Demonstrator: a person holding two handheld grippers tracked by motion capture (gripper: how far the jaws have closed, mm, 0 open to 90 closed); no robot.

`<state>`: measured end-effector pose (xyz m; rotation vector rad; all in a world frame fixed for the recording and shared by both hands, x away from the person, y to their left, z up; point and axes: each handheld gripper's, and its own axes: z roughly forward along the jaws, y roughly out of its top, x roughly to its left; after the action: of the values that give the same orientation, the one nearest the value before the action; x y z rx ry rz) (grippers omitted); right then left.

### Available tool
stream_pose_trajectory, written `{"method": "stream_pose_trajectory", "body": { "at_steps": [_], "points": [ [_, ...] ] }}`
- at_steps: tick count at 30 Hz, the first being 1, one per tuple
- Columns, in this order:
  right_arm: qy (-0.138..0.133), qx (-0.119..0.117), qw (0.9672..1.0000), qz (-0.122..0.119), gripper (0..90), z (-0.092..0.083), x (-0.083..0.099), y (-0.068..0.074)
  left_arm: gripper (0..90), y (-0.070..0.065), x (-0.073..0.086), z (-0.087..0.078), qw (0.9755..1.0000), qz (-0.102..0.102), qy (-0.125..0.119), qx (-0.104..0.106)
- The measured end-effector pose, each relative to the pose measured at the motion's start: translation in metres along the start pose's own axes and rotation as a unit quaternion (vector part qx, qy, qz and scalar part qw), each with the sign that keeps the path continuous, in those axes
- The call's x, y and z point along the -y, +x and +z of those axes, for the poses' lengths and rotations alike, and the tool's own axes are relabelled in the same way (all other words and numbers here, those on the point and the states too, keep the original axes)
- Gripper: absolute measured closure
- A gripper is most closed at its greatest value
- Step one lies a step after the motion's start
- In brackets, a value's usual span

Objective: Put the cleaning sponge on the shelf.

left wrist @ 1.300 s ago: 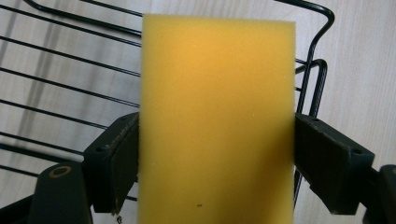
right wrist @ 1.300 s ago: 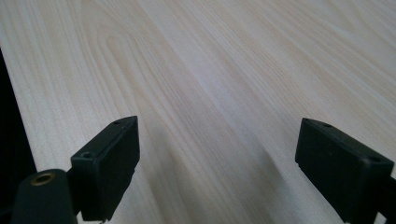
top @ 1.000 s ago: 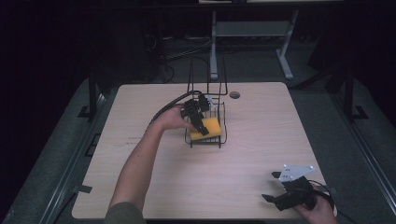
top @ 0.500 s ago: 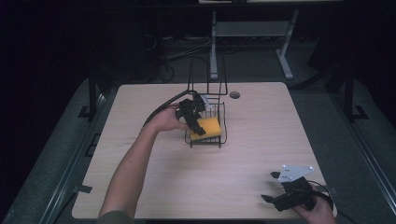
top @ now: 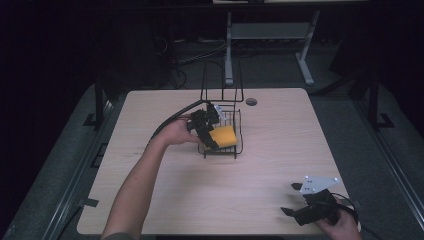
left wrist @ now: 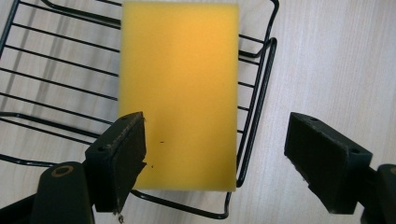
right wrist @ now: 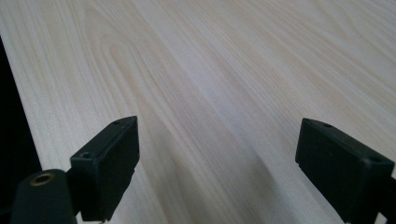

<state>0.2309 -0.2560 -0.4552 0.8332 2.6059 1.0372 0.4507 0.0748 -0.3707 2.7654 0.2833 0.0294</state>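
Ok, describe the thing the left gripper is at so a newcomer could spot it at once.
Start at the wooden table and find the black wire basket near its far middle. The sponge lies in it, right by the left gripper, whose jaws stand open. It is a flat yellow block, the brightest thing there.

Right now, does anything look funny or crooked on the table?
Yes. The yellow sponge lies in the black wire basket, but its near end pokes out over the basket's rim. The left gripper is open around that end, not squeezing it.
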Motion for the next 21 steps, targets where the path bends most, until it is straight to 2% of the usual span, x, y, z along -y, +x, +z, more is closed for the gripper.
{"method": "stream_pose_trajectory", "body": {
  "at_steps": [2, 3, 8, 10, 16, 19, 21],
  "points": [
    [0.000, -0.001, 1.0000, 0.003, 13.3, 0.000, 0.000, 0.000, 20.7, -0.001, 0.002, -0.001, 1.0000, 0.002, -0.009, -0.001],
    [0.000, -0.001, 1.0000, 0.003, 13.3, 0.000, 0.000, 0.000, 20.7, -0.003, 0.003, -0.001, 0.9999, -0.009, -0.010, -0.002],
    [0.001, -0.001, 1.0000, -0.004, 13.3, 0.001, -0.001, 0.000, 20.6, -0.006, 0.009, -0.002, 0.9999, -0.002, -0.008, -0.008],
    [0.001, -0.001, 1.0000, -0.005, 13.3, 0.002, -0.002, 0.001, 20.9, -0.010, 0.011, -0.004, 0.9997, 0.000, -0.020, -0.010],
    [0.001, -0.002, 1.0000, -0.003, 13.3, 0.002, -0.003, 0.002, 21.0, -0.017, 0.016, -0.003, 0.9999, 0.010, -0.009, -0.010],
    [0.002, 0.000, 1.0000, -0.005, 13.3, 0.002, -0.003, 0.001, 21.0, -0.023, 0.019, -0.006, 0.9995, 0.013, -0.025, -0.011],
    [0.002, 0.000, 1.0000, -0.005, 13.3, 0.001, -0.003, 0.001, 21.0, -0.026, 0.020, -0.006, 0.9995, 0.015, -0.024, -0.011]
  ]
}}
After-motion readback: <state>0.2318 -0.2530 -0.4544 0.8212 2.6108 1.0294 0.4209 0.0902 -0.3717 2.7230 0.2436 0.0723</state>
